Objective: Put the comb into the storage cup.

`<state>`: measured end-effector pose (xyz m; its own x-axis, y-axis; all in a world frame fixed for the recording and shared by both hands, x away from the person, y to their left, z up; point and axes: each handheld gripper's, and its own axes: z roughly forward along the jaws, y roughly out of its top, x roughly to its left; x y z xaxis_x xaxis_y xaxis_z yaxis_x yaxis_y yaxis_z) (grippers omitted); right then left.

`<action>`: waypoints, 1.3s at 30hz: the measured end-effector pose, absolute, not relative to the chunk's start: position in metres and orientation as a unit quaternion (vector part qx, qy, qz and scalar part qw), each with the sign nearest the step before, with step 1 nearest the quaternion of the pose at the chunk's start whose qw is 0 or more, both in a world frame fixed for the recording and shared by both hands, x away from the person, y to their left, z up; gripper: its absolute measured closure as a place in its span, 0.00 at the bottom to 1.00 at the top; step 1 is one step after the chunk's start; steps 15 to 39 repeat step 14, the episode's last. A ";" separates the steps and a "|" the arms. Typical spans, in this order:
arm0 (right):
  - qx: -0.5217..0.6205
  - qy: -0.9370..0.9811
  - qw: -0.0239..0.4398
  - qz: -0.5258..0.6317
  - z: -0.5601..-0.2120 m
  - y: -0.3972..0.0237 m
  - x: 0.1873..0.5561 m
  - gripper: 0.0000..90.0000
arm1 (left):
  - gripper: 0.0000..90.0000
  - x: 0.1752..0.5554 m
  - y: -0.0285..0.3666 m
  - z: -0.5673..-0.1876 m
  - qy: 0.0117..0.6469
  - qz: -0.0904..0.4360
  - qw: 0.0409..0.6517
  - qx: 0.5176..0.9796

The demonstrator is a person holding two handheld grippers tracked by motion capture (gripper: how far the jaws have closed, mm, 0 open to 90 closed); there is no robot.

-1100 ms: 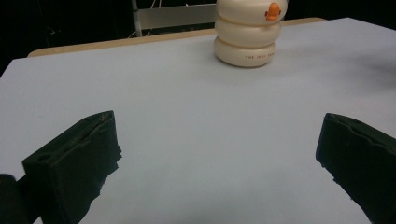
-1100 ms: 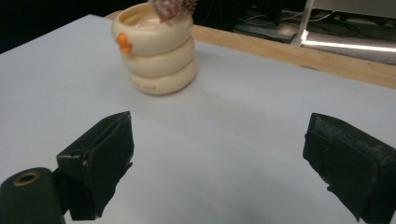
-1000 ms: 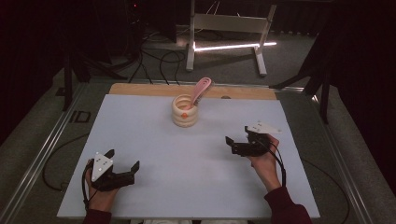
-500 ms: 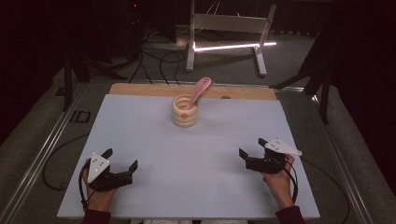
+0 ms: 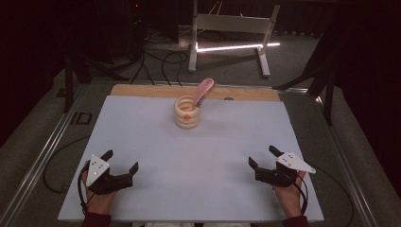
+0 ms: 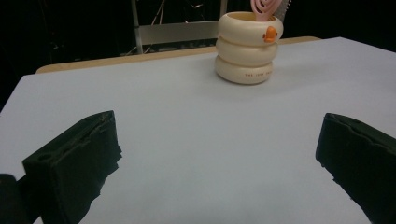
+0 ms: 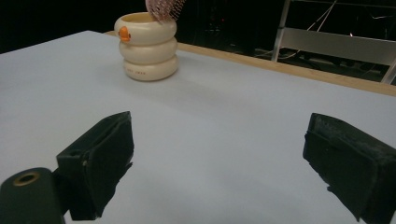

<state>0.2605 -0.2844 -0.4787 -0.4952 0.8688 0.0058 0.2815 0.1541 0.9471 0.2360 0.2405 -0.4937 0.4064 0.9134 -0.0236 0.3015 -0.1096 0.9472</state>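
Counter (image 5: pixel 189 156): pale sheet, wooden strip along far edge. Cup (image 5: pixel 187 112): cream, three stacked rings, orange spot, near far edge at middle; small dark lettering on lowest ring, unreadable. Pink comb (image 5: pixel 203 91) standing inside, top cut off in both gripper views. Left gripper (image 5: pixel 122 162), near-left corner: fingers wide, empty. Right gripper (image 5: pixel 264 157), near-right corner: fingers wide, empty.

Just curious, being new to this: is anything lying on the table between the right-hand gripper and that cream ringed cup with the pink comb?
No. In the high view, bare white tabletop separates the right gripper from the cup.
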 end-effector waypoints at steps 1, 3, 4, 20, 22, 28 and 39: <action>0.411 0.700 0.289 0.508 -0.479 -0.285 0.260 0.10 | 0.00 0.236 0.241 -0.494 0.449 0.310 0.495 0.676; 0.414 0.699 0.288 0.508 -0.480 -0.286 0.260 0.10 | 0.00 0.236 0.241 -0.493 0.449 0.311 0.494 0.676; 0.412 0.700 0.288 0.508 -0.481 -0.286 0.259 0.10 | 0.00 0.235 0.243 -0.493 0.450 0.313 0.494 0.676; 0.405 0.707 0.273 0.511 -0.485 -0.284 0.258 0.10 | 0.00 0.234 0.246 -0.494 0.457 0.316 0.491 0.671; 0.405 0.707 0.273 0.511 -0.485 -0.284 0.258 0.10 | 0.00 0.234 0.246 -0.494 0.457 0.316 0.491 0.671; 0.405 0.707 0.273 0.511 -0.485 -0.284 0.258 0.10 | 0.00 0.234 0.246 -0.494 0.457 0.316 0.491 0.671; 0.405 0.707 0.273 0.511 -0.485 -0.284 0.258 0.10 | 0.00 0.234 0.246 -0.494 0.457 0.316 0.491 0.671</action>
